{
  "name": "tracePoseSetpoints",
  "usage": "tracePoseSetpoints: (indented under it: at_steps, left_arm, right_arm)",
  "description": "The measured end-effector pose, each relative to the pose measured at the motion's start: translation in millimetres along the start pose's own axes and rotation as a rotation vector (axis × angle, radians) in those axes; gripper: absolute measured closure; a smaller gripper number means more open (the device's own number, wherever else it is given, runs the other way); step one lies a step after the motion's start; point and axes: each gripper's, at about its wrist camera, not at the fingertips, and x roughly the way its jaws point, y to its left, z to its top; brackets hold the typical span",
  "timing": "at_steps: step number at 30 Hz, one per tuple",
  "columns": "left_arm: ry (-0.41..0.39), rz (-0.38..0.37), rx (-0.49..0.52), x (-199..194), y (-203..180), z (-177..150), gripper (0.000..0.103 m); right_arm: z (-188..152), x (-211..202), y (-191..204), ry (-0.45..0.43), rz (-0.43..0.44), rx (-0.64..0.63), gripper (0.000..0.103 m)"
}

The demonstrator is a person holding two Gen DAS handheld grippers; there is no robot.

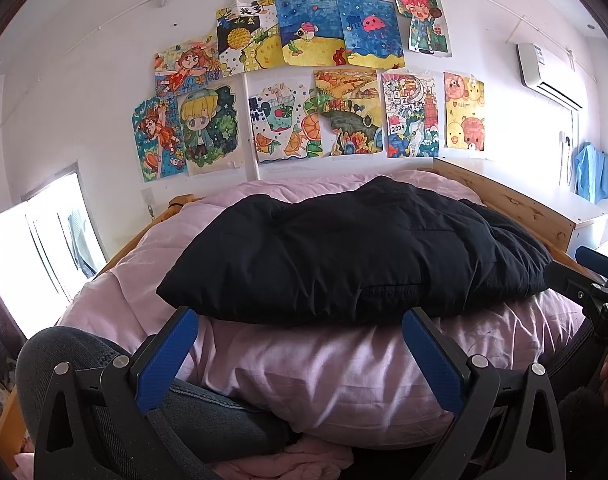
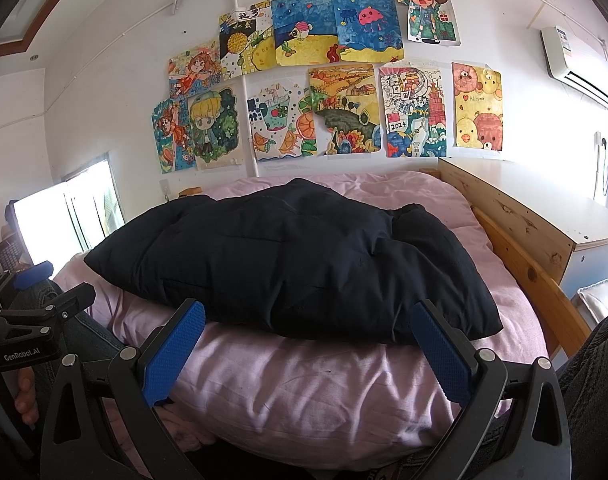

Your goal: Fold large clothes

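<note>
Left wrist view shows a pink quilt (image 1: 304,380) filling the lower frame, a black padded jacket (image 1: 356,256) lying across its centre, and both the left gripper (image 1: 300,356) and right gripper (image 2: 308,348) spread wide, empty, just below it.

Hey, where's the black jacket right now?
The black jacket lies mid-frame in both wrist views on the pink duvet, below the wall drawings and beyond both open hand-held grippers.

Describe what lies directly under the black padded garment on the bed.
The black padded garment rests on a pink quilt, which shows around it on every side. The wooden bed frame runs alongside. Whatever lies beneath the garment's middle, and under the quilt, is covered.
</note>
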Motion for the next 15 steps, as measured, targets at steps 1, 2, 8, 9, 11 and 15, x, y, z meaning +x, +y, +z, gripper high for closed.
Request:
tracePoseSetpoints:
  at_steps: [1,2,8,9,11,15]
  left_arm:
    - [-0.001,0.0,0.0,0.0,0.1,0.2,0.0]
    - [-0.001,0.0,0.0,0.1,-0.3,-0.2,0.0]
    - [0.0,-0.001,0.001,0.6,0.3,-0.4,0.0]
    - [-0.001,0.0,0.001,0.3,-0.2,-0.9,0.0]
    - [-0.003,0.0,0.001,0.4,-0.2,-0.8,0.0]
    - [-0.003,0.0,0.001,0.7,-0.2,-1.2,0.0]
  right_arm:
    - [-0.3,0.3,0.3,0.0,0.0,0.0,0.002]
    - [-0.2,0.2,0.2,0.0,0.0,0.0,0.002]
    - [-0.4,0.3,0.4,0.0,0.0,0.001,0.001]
    - [-0.3,0.1,0.3,0.0,0.0,0.001,0.001]
    - [-0.3,0.1,0.2,-0.001,0.0,0.001,0.002]
    - [-0.4,0.1,0.3,-0.001,0.0,0.001,0.001]
